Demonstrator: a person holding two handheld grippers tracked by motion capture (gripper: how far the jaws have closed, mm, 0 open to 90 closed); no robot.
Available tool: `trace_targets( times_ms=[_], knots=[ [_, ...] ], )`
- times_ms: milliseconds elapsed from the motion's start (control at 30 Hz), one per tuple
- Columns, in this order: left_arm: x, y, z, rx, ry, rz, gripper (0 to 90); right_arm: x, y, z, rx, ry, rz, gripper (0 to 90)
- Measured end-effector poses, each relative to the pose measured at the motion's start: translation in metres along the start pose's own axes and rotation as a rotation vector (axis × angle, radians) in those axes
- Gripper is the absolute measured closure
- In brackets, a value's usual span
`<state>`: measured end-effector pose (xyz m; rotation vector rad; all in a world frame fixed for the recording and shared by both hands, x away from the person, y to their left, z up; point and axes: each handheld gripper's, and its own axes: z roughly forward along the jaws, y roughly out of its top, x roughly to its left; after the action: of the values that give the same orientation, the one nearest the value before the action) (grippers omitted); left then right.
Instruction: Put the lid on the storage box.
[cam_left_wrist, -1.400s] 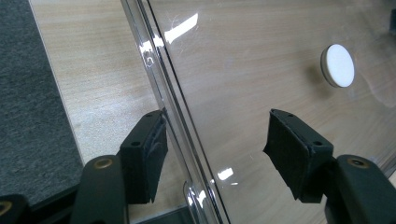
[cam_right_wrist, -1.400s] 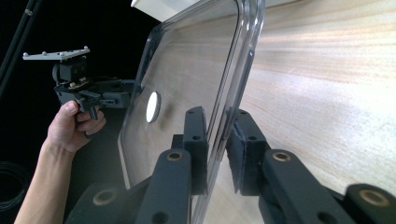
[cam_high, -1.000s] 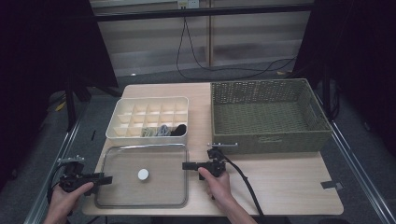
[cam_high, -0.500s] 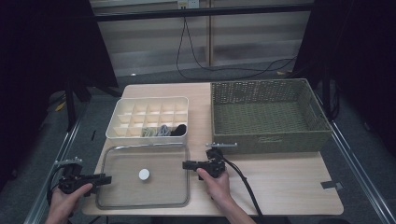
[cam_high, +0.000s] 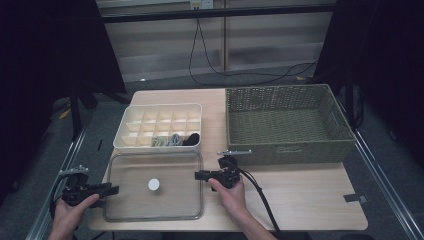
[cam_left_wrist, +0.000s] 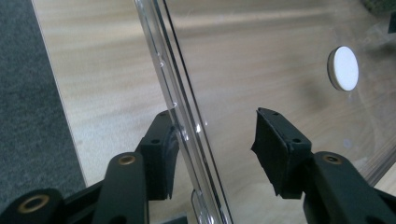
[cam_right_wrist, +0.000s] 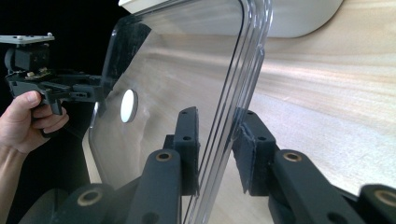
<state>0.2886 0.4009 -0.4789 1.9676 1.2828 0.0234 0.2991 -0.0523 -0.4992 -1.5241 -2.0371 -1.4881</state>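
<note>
Clear rectangular plastic lid (cam_high: 153, 186) with a round white knob (cam_high: 153, 184) lies flat at the lower left of the wooden table (cam_high: 300, 200). Its left rim runs between the left gripper (cam_left_wrist: 217, 140)'s half-open jaws, touching only one pad. Right gripper (cam_right_wrist: 217, 144)'s jaws straddle the right rim, narrowly parted. Just above sits a cream compartment tray (cam_high: 160, 126); upper right, a green woven basket (cam_high: 287, 122)

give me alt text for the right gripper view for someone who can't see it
The right gripper has its two black jaws either side of the rim of a clear plastic lid with a white knob, over a wooden table. Farther off, a hand holds the left gripper at the lid's opposite edge.
</note>
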Motion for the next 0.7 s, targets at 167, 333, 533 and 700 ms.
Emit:
trace_targets(
  times_ms=[167,333,533,700],
  knots=[
    [0.001,0.000,-0.003,-0.026,-0.015,-0.001,54.0,0.003,0.005,-0.002,-0.003,-0.009,-0.011,72.0],
    [-0.003,0.006,-0.006,-0.050,0.005,0.018,54.8,0.007,0.010,-0.004,0.003,-0.020,-0.015,72.4],
    [-0.004,0.015,-0.011,-0.078,0.018,0.034,58.1,0.013,0.020,-0.008,-0.011,-0.036,-0.035,73.5],
    [-0.006,0.019,-0.012,-0.106,0.014,0.043,60.5,0.015,0.027,-0.010,-0.024,-0.051,-0.044,73.7]
  ],
)
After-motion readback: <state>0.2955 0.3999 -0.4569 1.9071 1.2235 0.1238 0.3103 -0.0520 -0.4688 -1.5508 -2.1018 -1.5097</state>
